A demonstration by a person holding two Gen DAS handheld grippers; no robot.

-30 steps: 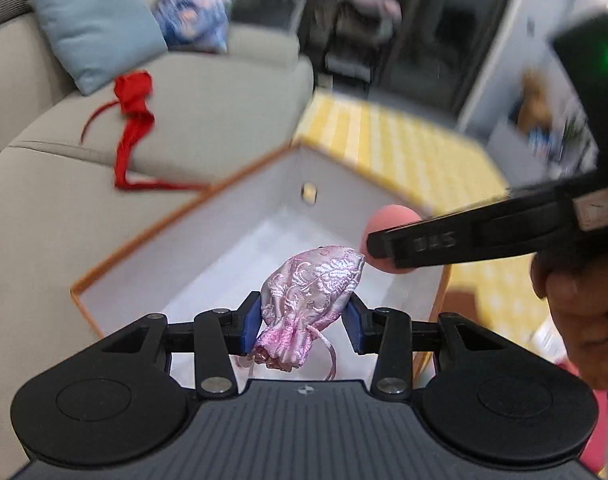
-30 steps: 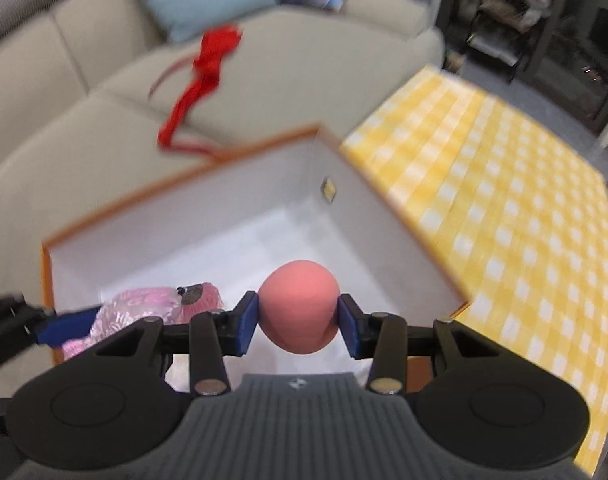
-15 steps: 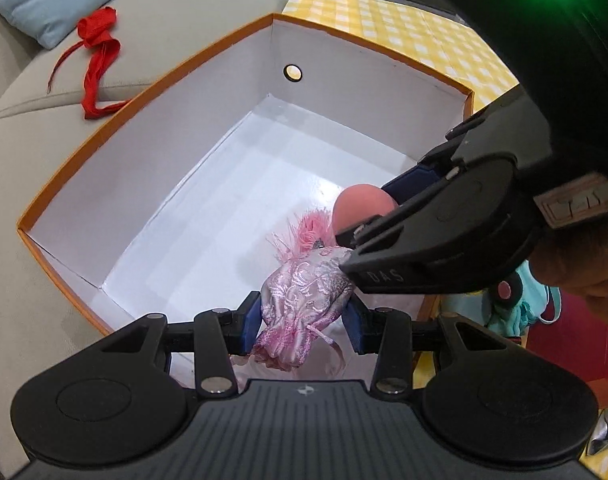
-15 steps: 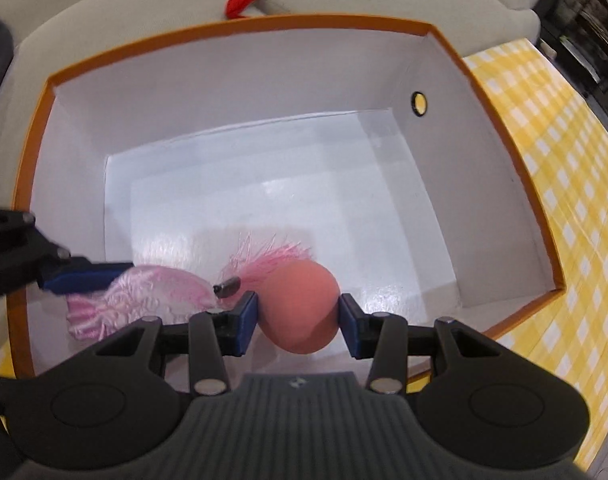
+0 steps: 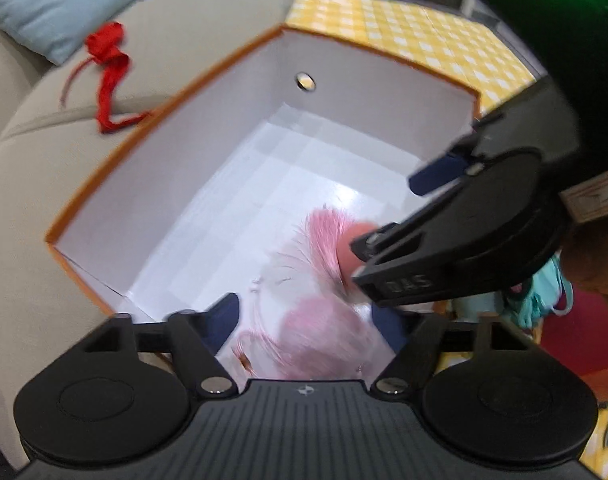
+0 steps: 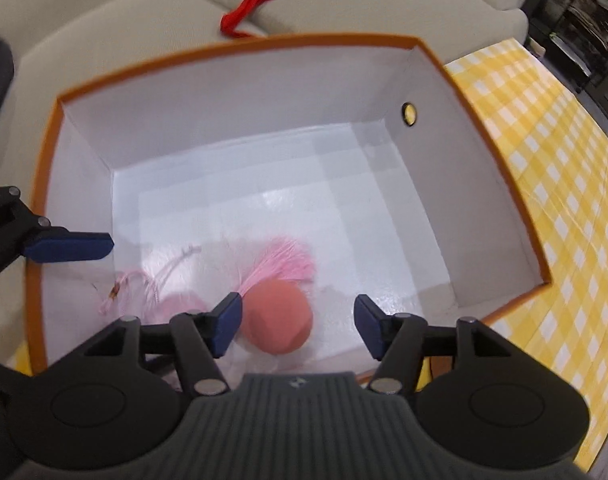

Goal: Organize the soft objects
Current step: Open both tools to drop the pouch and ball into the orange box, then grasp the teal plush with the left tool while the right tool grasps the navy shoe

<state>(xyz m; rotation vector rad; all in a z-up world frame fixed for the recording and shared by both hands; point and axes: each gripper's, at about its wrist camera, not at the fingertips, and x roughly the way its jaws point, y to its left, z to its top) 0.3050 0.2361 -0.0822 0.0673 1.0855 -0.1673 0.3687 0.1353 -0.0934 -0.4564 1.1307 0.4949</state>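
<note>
With both claws over the orange-rimmed white cardboard box (image 6: 500,184), I have just been opening my left gripper (image 5: 304,320) and my right gripper (image 6: 297,324); each now stands released, pads off its load; the pink brocade drawstring pouch (image 5: 316,340) lies blurred on the near floor of the box, and the salmon foam ball (image 6: 275,318) sits just right of it, beside the pouch's pink tassel (image 6: 281,262); two items look delivered; a red ribbon (image 5: 107,76) on the far beige sofa (image 5: 207,28) probably remains.
</note>
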